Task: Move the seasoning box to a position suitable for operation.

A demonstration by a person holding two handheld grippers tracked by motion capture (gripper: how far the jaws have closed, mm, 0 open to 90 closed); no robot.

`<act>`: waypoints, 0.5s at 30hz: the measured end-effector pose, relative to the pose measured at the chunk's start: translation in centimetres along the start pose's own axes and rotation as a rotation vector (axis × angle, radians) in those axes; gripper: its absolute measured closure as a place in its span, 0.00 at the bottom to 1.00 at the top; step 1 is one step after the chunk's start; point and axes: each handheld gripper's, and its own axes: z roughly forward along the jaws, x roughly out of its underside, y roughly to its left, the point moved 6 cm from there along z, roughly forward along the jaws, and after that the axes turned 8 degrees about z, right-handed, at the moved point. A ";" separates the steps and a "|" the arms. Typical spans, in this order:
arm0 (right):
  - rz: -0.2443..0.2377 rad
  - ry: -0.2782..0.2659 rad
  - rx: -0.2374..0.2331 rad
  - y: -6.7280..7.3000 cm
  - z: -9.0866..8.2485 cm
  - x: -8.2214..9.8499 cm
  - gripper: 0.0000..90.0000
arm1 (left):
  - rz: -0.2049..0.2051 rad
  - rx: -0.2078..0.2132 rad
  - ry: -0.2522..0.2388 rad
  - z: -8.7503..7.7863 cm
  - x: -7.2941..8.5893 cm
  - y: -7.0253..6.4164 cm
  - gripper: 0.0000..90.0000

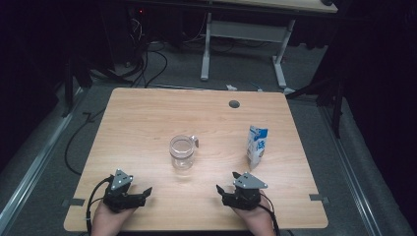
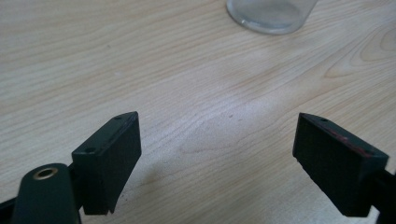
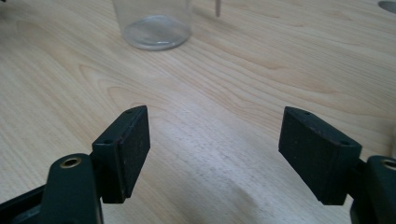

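**Both grippers rest spread at the near edge, glass cup and carton ahead**

A light wooden table (image 1: 147,118) carries two items. A clear glass cup (image 1: 182,152) with a small handle on its far right rim stands upright near the middle of the tabletop. To its right, well apart from it, a small blue and white carton (image 1: 256,146) stands upright, nearer the table's right edge. A round grey cable hole (image 1: 234,104) sits in the tabletop toward the far edge.

The left gripper (image 1: 142,192) lies near the table's front edge, held by the person's left hand (image 1: 105,219), its jaws spread wide with nothing between them. In the left gripper view the two black jaws frame bare wood grain, and the base of the cup (image 2: 271,16) shows at the top, ahead and a little to the right.

The right gripper (image 1: 227,183) sits near the front edge too, held by the right hand (image 1: 255,219), its jaws likewise released and apart, gripping nothing. In the right gripper view the cup's base (image 3: 154,28) stands ahead and to the left of the jaws, apart from them.

Each gripper carries a grey three-cornered plate on top, and a cable trails back from each toward the person. Beyond the table, a grey floor holds loose cables and the white legs of another desk (image 1: 246,34).
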 end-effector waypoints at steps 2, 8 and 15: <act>0.009 0.000 0.000 -0.2 -0.1 0.0 0.31 | -0.015 0.000 -0.014 0.0 -0.2 0.0 0.18; 0.032 -0.025 -0.018 -0.7 -0.2 -0.2 0.34 | -0.053 0.009 -0.038 -0.1 -0.8 0.1 0.22; 0.000 -0.015 -0.009 -0.2 -0.1 0.1 0.37 | -0.025 0.005 -0.096 -0.4 -1.0 -0.1 0.28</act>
